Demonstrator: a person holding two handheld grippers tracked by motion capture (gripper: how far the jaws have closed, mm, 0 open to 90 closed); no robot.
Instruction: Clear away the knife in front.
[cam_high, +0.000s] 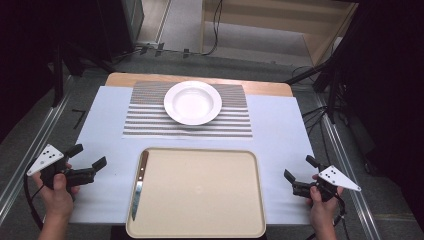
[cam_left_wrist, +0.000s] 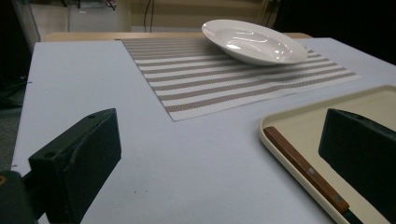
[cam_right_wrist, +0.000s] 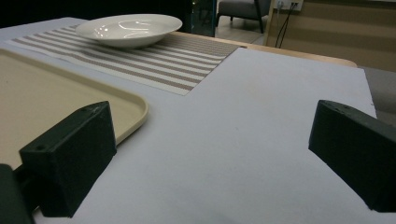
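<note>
A dim room with grey floor and trailing cables surrounds the table (cam_high: 95, 125), whose top is covered in a pale sheet with a strip of wood showing at its far edge. Largest on it is the beige tray (cam_high: 200, 200), lying at 6 o'clock on the near edge. Beyond it, at 12 o'clock, lies a brown-and-white striped placemat (cam_high: 145, 117), and a white deep plate (cam_high: 192, 102) sits on the mat's middle. A knife (cam_high: 139, 184) with a wooden handle rests inside the tray along its left rim (handle pointing away from the person, blade toward them).

The left gripper (cam_high: 90, 159) is held at 8 o'clock, over the bare sheet just left of the tray; its fingers stand wide apart and hold nothing. In the left gripper view the knife's handle (cam_left_wrist: 306, 170) lies near the right-hand finger, not touching it. The right gripper (cam_high: 298, 169) is held at 4 o'clock, just right of the tray, its fingers likewise wide apart and empty, with bare sheet between them in the right gripper view.
</note>
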